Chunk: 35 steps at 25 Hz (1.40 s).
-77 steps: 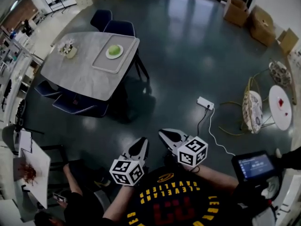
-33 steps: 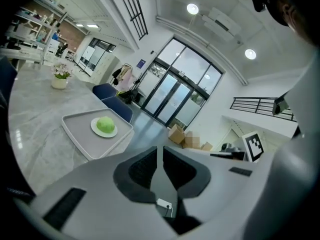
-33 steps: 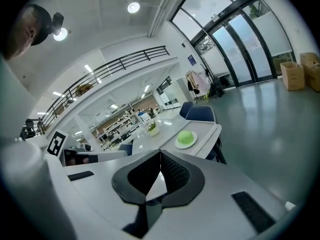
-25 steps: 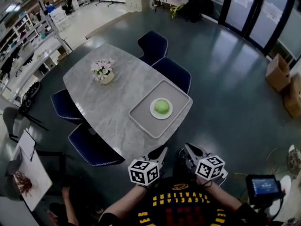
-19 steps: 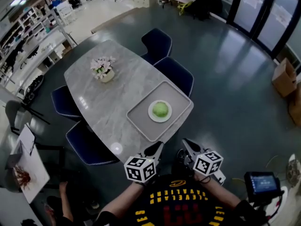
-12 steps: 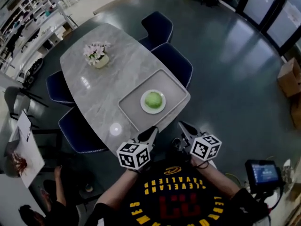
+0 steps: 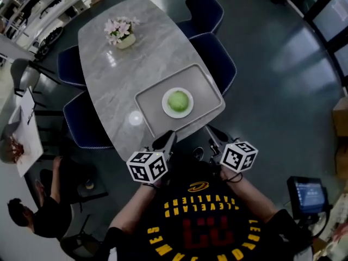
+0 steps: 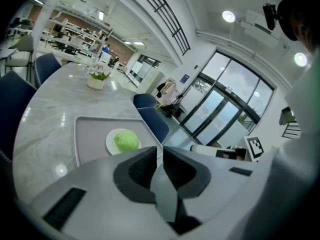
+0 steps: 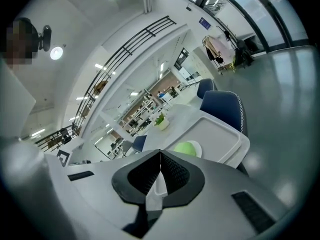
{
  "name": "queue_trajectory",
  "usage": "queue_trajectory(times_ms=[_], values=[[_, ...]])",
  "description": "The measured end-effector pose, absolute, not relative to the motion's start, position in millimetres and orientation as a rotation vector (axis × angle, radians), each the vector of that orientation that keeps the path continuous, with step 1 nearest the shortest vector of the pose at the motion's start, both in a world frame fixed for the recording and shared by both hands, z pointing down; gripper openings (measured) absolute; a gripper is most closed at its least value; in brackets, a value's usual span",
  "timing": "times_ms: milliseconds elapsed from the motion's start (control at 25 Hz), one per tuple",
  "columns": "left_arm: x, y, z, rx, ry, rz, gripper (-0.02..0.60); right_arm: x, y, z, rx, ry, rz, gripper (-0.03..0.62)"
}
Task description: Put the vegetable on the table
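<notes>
Table (image 7: 109,64) drawn closer beneath both grippers than before, green vegetable (image 7: 178,100) at frame centre on white plate (image 7: 166,109), plate on grey tray (image 7: 149,99), left gripper (image 7: 168,136) and right gripper (image 7: 209,129) below tray's near edge, both jaws pressed together, nothing between them.

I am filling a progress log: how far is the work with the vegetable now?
Done: nothing yet; the vegetable lies on its plate, in the tray on the table. In hand: nothing; the left tool and the right tool hover shut and empty near the table's edge. Still to do: grasp the vegetable, lift it and set it on the bare tabletop.
</notes>
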<state>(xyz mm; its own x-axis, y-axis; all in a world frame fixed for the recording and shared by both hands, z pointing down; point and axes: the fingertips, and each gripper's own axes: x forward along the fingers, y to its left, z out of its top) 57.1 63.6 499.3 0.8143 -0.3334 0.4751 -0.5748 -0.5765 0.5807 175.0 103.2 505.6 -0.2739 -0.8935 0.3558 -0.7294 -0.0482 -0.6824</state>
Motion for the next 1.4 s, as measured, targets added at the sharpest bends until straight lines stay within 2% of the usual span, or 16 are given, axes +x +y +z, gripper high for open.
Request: queue_trajectory(times_ms=[320,840,1200,1240,1280,1400], values=[[35,24,535,2.102,-0.807,0.399,0.041,198,62,538,-1.859,2.033,-1.243,0.006],[37,-34,614,1.912,-0.767,0.466,0.041,208,5,603,-1.981,2.084,-1.488,0.008],[37,-54,635,1.89,-0.729,0.507,0.041,212,-31,636,-2.022,2.211,-1.529,0.009],[37,-55,636,1.887,-0.739,0.51,0.042,211,-34,638,-2.014,2.251,-1.529,0.012],[38,-57,637,1.882,-0.749,0.513,0.043,212,-38,641,-2.006,2.29,-1.528,0.052],[44,-62,645,1.849,-0.783,0.515,0.078,214,-50,650,-1.944,2.396,-1.553,0.058]])
